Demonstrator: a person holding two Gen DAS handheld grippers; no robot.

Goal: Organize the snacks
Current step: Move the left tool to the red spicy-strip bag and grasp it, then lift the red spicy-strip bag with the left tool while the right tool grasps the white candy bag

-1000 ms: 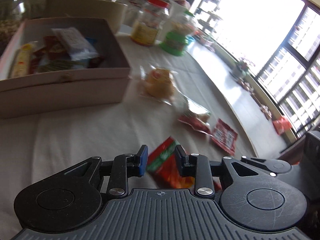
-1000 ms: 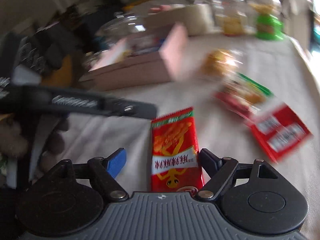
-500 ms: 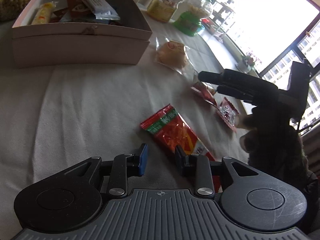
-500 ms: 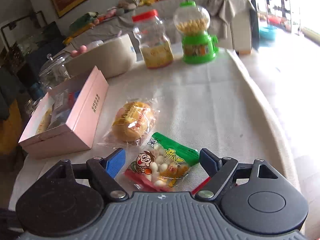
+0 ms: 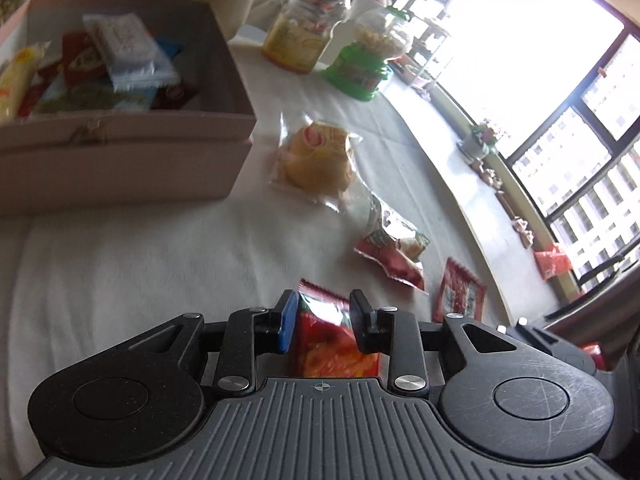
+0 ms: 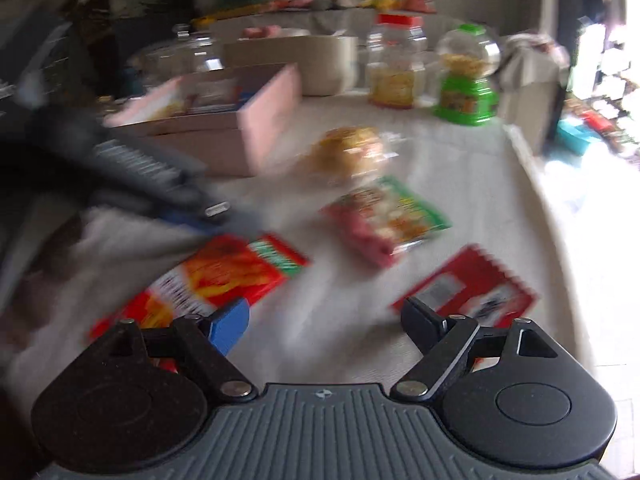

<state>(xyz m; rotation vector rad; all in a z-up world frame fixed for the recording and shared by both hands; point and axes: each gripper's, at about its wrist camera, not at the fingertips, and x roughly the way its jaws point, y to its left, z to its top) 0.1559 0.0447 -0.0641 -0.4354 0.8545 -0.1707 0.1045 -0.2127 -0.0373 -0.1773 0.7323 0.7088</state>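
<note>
Half a second earlier my left hand-held gripper (image 5: 323, 320) hung behind the red chip packet (image 5: 328, 336); now I had brought it down so the packet's end sat between its half-spread fingers, with no pinch I could confirm. The packet lay flat on the worktop (image 5: 140, 256), well short of the pink box (image 5: 132, 152) that held other snacks. My right hand-held gripper (image 6: 324, 320) had swung over from the peanut bag (image 6: 384, 220) and hung spread wide, empty. The next step, I judged, was to close and carry.
</note>
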